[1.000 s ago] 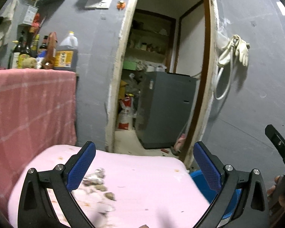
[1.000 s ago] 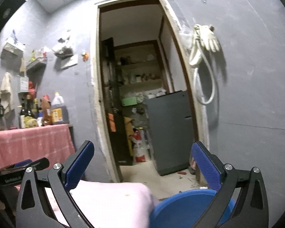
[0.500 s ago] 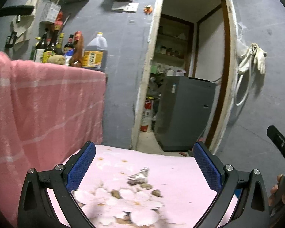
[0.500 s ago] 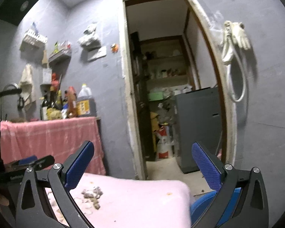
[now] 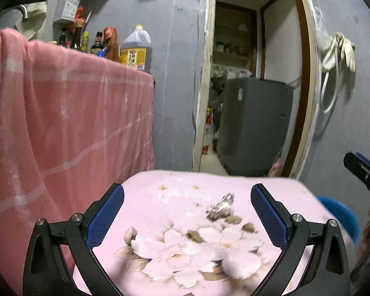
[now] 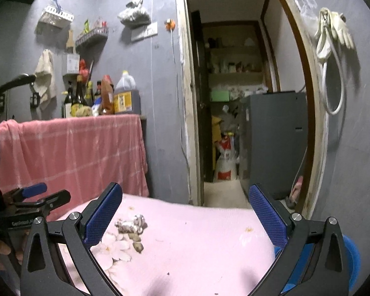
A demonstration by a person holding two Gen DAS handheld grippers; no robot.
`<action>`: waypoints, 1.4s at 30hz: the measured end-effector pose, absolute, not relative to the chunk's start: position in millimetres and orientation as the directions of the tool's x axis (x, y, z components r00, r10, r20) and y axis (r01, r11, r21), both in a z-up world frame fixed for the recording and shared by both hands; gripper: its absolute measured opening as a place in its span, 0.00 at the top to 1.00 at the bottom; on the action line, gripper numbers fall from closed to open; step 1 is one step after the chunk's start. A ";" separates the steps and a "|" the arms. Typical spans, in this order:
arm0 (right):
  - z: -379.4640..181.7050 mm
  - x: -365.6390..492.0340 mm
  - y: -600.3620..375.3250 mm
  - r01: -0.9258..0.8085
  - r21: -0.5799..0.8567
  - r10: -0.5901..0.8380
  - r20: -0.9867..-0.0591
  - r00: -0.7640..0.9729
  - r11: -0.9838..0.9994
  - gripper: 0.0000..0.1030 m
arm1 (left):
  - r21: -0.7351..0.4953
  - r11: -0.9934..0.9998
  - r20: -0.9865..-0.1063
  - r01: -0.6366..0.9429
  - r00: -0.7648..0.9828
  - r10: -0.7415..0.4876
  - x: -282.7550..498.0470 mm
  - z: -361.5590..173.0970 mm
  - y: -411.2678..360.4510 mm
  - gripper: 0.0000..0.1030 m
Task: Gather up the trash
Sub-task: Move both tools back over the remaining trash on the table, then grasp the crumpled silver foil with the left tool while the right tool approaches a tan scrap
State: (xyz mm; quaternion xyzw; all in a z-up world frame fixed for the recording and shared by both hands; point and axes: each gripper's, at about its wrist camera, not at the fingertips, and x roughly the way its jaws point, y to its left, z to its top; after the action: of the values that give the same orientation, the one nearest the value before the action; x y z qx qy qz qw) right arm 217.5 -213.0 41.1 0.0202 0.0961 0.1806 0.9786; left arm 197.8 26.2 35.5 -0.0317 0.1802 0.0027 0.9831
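I'm holding both grippers, left (image 5: 187, 215) and right (image 6: 185, 214), spread wide and empty over the cloth (image 5: 185, 197); the wrapper (image 5: 220, 207) is lying between the left fingers.

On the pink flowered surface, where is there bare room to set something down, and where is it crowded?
The pink flowered cover is bare between the crumpled trash and its right edge by the blue bin, and along its far edge toward the doorway. The pile sits beside the right gripper's left finger. The shelf behind the pink checked cloth is packed with bottles.
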 end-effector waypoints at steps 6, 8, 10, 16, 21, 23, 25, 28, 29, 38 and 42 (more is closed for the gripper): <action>23.4 235.7 -205.0 -0.358 0.071 0.363 -0.281 0.889 0.931 0.00 | -0.065 0.998 -0.459 0.021 0.887 -0.049 220.7 14.0 37.0 0.02; 19.2 241.5 -200.5 -0.366 0.072 0.369 -0.313 0.875 0.928 0.00 | -0.081 0.996 -0.495 0.032 0.866 -0.068 230.3 8.3 40.9 0.02; 14.8 248.2 -193.6 -0.382 0.071 0.382 -0.348 0.856 0.921 0.00 | -0.105 0.994 -0.525 0.037 0.847 -0.087 238.7 4.5 45.0 0.02; -0.6 271.2 -164.7 -0.461 0.067 0.433 -0.481 0.763 0.885 0.28 | -0.154 0.987 -0.596 0.048 0.792 -0.132 262.1 -1.7 51.6 0.03; -17.8 289.9 -155.2 -0.480 0.116 0.449 -0.592 0.670 0.869 0.40 | -0.164 0.981 -0.658 0.105 0.729 -0.188 277.7 -5.8 48.8 0.21; -24.2 296.5 -152.8 -0.488 0.136 0.456 -0.629 0.629 0.862 0.46 | -0.166 0.979 -0.670 0.122 0.714 -0.202 280.4 -8.0 46.5 0.27; -28.7 300.2 -149.4 -0.501 0.148 0.464 -0.654 0.597 0.853 0.51 | -0.171 0.976 -0.681 0.137 0.699 -0.218 282.4 -9.5 44.9 0.33; -33.6 301.0 -144.4 -0.534 0.177 0.497 -0.673 0.547 0.827 0.52 | -0.195 0.968 -0.687 0.156 0.683 -0.248 286.2 -11.8 44.8 0.36; -35.1 300.2 -142.2 -0.544 0.179 0.503 -0.680 0.534 0.820 0.52 | -0.202 0.966 -0.686 0.161 0.680 -0.257 288.4 -12.0 44.9 0.36; -47.9 309.5 -124.2 -0.579 0.171 0.484 -0.755 0.443 0.797 0.59 | -0.245 0.942 -0.709 0.228 0.620 -0.335 314.8 -13.3 32.4 0.46; -48.8 313.8 -123.2 -0.575 0.174 0.479 -0.763 0.435 0.799 0.73 | -0.276 0.932 -0.728 0.237 0.581 -0.363 328.8 -16.1 28.4 0.54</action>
State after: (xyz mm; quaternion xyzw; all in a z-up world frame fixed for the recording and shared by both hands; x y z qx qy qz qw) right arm 313.8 -123.2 -48.8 -0.0559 0.4305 0.3117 0.8452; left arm 328.8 28.4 -16.1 -0.0741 0.4252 -0.1695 0.8860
